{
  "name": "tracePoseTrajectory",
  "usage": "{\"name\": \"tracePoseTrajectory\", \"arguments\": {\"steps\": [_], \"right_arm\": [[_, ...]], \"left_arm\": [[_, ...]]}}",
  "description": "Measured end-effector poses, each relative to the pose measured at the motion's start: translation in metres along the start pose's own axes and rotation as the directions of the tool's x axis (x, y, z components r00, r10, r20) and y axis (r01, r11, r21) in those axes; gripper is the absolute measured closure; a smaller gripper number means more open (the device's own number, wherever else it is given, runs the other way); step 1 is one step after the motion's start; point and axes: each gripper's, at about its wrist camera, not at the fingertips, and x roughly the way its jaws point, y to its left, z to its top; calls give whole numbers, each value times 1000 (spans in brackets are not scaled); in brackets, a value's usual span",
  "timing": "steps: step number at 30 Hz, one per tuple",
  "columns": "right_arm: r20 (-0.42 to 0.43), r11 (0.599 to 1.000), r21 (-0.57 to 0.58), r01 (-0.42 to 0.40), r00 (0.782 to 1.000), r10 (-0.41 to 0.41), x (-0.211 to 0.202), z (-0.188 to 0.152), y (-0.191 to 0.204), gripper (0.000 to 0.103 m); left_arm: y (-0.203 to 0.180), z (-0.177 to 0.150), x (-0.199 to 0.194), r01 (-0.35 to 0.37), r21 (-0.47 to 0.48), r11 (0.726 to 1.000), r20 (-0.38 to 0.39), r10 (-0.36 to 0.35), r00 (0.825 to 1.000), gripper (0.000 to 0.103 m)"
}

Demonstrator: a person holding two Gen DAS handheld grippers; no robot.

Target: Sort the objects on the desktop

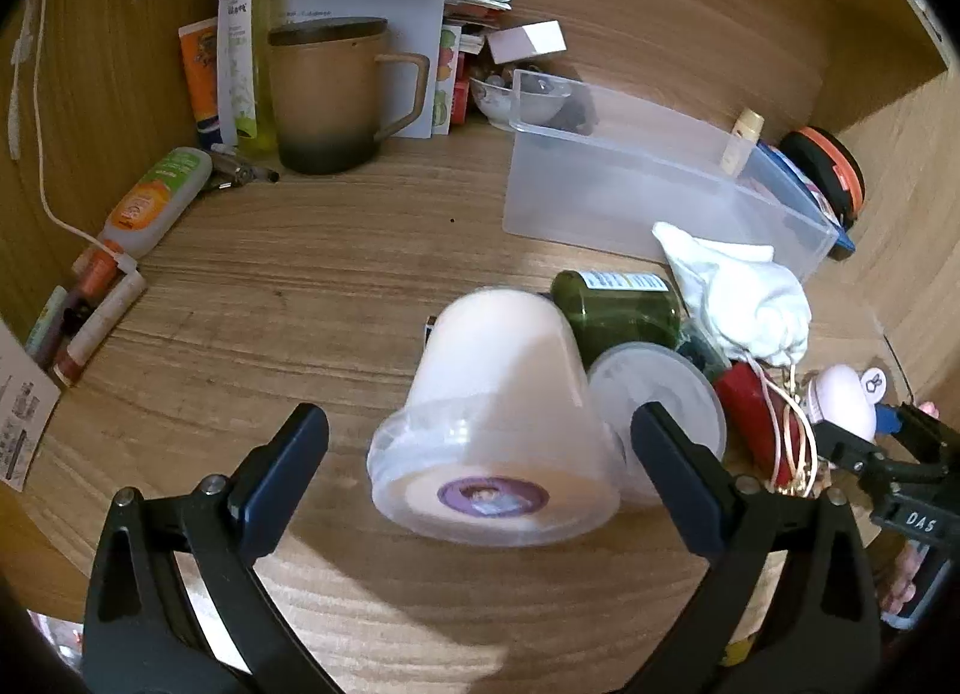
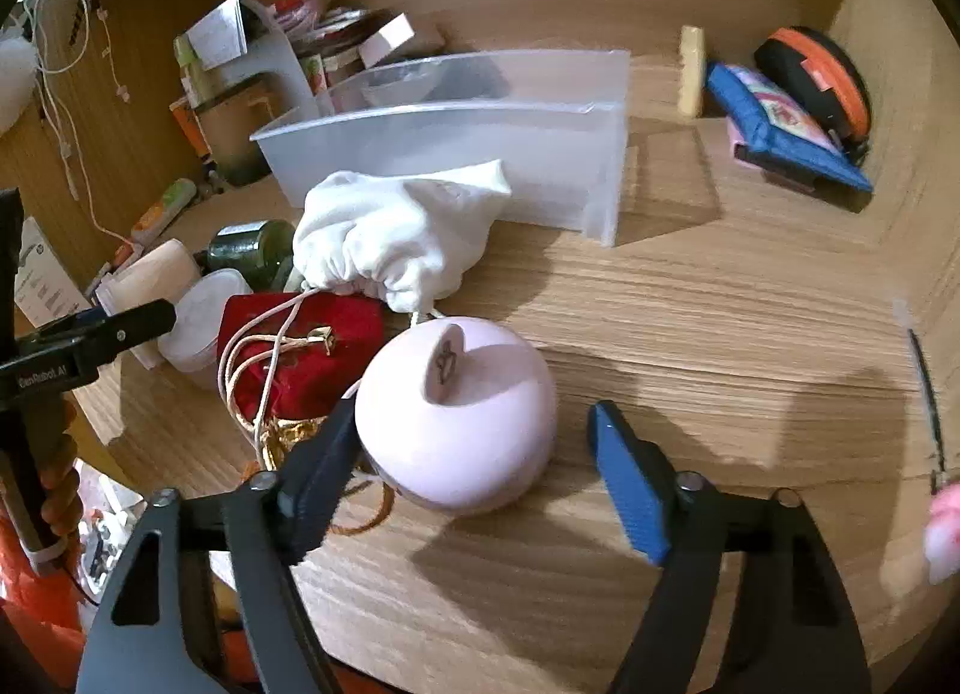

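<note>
**Both grippers lined up on their first picks**

The white plastic tub (image 1: 492,424) lies on its side on the counter (image 1: 300,298), lid end toward the left wrist camera, with a purple sticker on the lid. The left gripper (image 1: 480,448) brackets it with jaws spread wide, neither finger touching it. Just beside it on the right sit a smaller clear-lidded pot (image 1: 654,412) and a dark green jar (image 1: 618,307), both crowding the tub.

The pink round case (image 2: 456,418) sits near the counter's front edge. The right gripper (image 2: 474,472) straddles it, jaws apart; the left finger seems to touch or nearly touch the case, the right one stands clear. A red pouch (image 2: 300,358) with a cream cord lies against the case, and a white drawstring bag (image 2: 396,232) sits behind it.

The clear bin (image 2: 456,154), beyond the pile, looks the likely destination and appears empty.

To grip well, I judge the left gripper should centre on the tub's body, not its flared lid rim, since the tapered wall could squirt out as the jaws close. The right finger must slip between tub and small pot without nudging it. The right gripper should shift right to centre on the case, keeping the loose cord out from under the finger.
</note>
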Motion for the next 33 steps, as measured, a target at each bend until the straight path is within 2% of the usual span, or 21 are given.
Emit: {"name": "tracePoseTrajectory", "arguments": {"steps": [3,5,8,11,17,22,33], "right_arm": [[4,1000,-20,19,1000,-19,4,3,5,37],[7,999,-27,25,1000,-25,5,4,6,38],[10,999,-41,31,999,-30,7,5,8,41],[12,999,-39,27,1000,-27,6,5,6,43],[17,999,-27,35,999,-35,5,5,3,43],[16,1000,-1,31,999,-31,4,7,-5,43],[70,1000,5,29,997,-29,-11,17,-9,43]], "left_arm": [[2,2,1,11,-14,1000,4,-11,1000,9],[5,3,0,24,-28,999,3,-24,1000,18],[10,3,-2,45,-51,998,1,-45,999,26],[13,1,-6,33,-57,998,4,-33,999,33],[18,-5,-11,9,-52,999,7,-8,1000,34],[20,-6,5,-44,-48,998,-28,43,999,34],[25,2,5,-50,-64,997,-11,49,999,36]]}}
